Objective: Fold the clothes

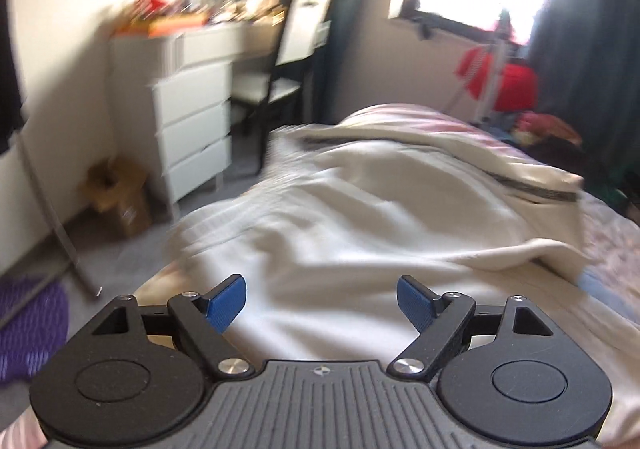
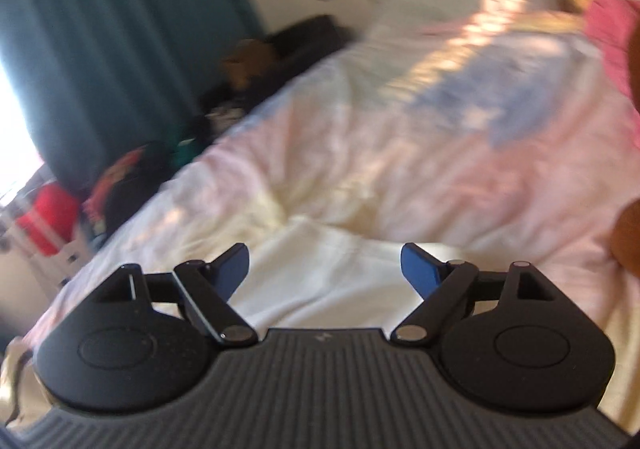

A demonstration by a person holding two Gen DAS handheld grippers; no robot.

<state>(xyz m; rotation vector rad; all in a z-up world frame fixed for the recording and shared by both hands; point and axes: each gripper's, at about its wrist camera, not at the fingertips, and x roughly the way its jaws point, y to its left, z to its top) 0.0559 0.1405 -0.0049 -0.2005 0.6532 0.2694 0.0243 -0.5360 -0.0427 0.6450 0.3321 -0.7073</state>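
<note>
Cream garment (image 1: 360, 209) lies rumpled on bed (dark trim, seemingly half-folded)

Both wrist cams look fwd, angled down, close over the bed (image 1: 608, 249); shared: cream garment (image 1: 360, 209).

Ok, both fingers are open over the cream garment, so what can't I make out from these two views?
- Left wrist view: cream garment smeared by motion blur; fold neatness unreadable.
- Left wrist view: dresser top clutter blurred.
- Right wrist view: garment mostly hidden by the gripper body.
- Right wrist view: bedside pile blurred, unidentifiable.
</note>
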